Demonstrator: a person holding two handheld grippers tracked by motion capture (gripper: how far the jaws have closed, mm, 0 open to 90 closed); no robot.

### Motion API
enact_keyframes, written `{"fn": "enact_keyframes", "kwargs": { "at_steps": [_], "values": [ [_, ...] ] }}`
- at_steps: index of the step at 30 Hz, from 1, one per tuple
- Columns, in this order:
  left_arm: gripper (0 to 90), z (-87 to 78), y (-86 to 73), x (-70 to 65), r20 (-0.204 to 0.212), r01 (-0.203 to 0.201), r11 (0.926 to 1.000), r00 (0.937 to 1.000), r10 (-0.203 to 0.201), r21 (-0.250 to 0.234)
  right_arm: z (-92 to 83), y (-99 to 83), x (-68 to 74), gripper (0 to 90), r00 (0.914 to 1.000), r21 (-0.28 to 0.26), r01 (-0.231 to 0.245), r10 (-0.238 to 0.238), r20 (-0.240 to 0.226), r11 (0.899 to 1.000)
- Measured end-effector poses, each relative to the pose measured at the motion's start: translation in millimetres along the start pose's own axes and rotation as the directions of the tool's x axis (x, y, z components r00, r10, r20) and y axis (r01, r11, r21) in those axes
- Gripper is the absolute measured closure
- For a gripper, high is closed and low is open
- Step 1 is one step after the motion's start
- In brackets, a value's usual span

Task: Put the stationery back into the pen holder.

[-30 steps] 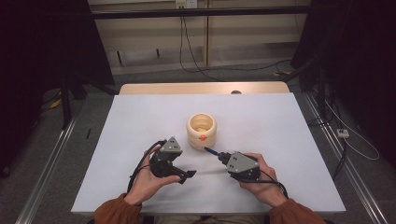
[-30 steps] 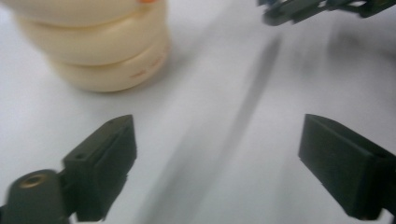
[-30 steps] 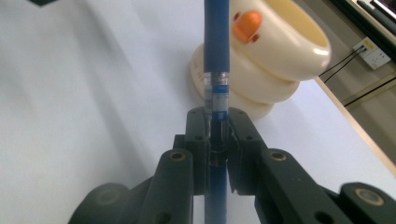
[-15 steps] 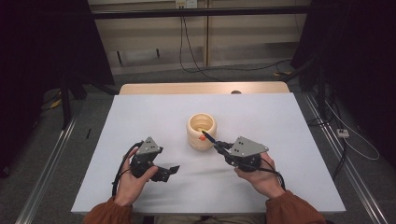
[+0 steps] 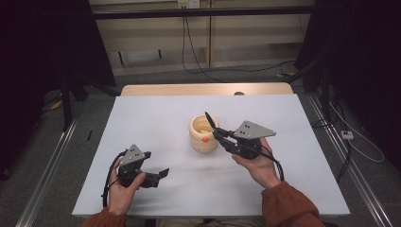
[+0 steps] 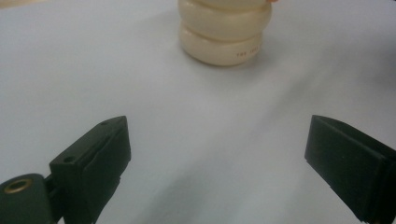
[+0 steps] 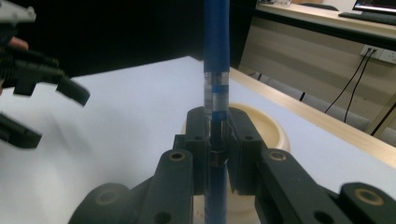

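Observation:
A cream ribbed cup (image 5: 204, 135) stands mid-table, with a small orange thing (image 5: 204, 139) at its front. My right gripper (image 5: 218, 134) is just right of the cup, shut on a blue pen (image 5: 209, 119) whose dark end slants up over the cup's mouth. In the right gripper view the pen (image 7: 216, 70) rises upright between the pads (image 7: 217, 135), with the cup's rim (image 7: 268, 126) behind. My left gripper (image 5: 156, 164) sits low at the front left, open with nothing between its jaws. In the left gripper view (image 6: 217, 158) it faces the cup (image 6: 225, 30) from a distance.
The white tabletop (image 5: 293, 123) has a wooden strip (image 5: 203, 90) along its far edge. Bare table lies between my left gripper and the cup. Cables (image 5: 198, 52) run over the floor behind, and dark stands flank both sides.
My left gripper has drawn away from the cup to the left, still open. My right gripper has risen beside the cup with the pen, whose end now tips up over the mouth.

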State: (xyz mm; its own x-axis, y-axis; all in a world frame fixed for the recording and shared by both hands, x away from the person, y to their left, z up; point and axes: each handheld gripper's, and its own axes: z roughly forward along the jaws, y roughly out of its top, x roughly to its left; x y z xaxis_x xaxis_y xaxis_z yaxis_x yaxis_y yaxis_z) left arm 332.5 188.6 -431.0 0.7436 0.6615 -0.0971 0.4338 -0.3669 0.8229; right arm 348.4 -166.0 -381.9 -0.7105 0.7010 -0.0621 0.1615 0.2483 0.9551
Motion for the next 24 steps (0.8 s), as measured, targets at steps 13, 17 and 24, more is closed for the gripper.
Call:
{"fn": "enact_keyframes", "kwargs": {
  "at_steps": [13, 17, 24],
  "values": [
    [7.1, -7.5, -17.8, 0.7, -0.026, 0.021, 0.9996, 0.9994, -0.021, -0.020, 27.9, 27.8, -20.7, 80.7, 0.9949, -0.108, -0.092, 0.096, 0.030, 0.990],
    [7.1, -7.8, -20.1, 2.4, -0.034, 0.021, 0.9995, 0.9992, -0.021, -0.022, 43.2, 25.3, -27.9, 80.7, 0.9885, -0.119, -0.139, 0.145, 0.044, 0.983],
    [7.1, -5.3, -20.8, 0.9, -0.021, 0.008, 1.0000, 0.9998, -0.008, -0.004, 62.6, 16.2, -32.4, 80.7, 0.9796, -0.107, -0.183, 0.191, 0.064, 0.977]
  ]
}}
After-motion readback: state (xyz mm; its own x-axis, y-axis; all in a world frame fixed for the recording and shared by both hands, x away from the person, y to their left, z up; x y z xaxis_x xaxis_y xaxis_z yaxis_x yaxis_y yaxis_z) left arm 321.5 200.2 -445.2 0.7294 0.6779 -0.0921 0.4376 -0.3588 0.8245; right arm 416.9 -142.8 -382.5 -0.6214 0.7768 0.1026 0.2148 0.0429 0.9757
